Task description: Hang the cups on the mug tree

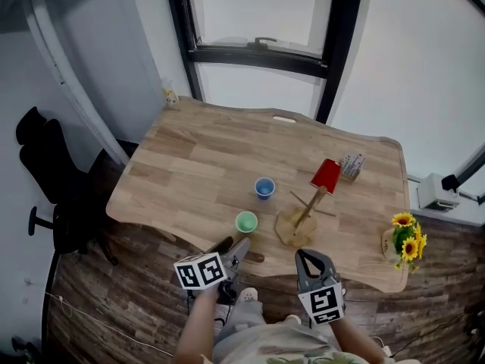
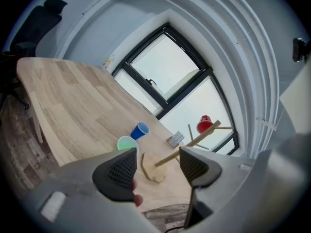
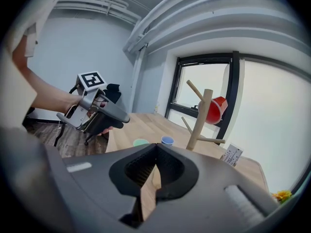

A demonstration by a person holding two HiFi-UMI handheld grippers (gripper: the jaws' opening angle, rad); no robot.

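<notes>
1. Counter (image 1: 197, 165): pale wood, visible grain, matt.
2. Mug tree (image 1: 292, 230): bare light wood, smooth.
3. Red cup (image 1: 326, 175), blue cup (image 1: 264, 187), green cup (image 1: 246, 222): smooth plastic.
4. Left claw (image 2: 156, 155) pads (image 2: 119, 171): dark, matt, cross-hatched.

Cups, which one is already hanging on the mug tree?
The red cup, hung on an upper peg of the mug tree; the blue cup and green cup stand upright on the table.

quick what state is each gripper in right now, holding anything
left gripper: open, nothing between its jaws
right gripper: shut, holding nothing
</notes>
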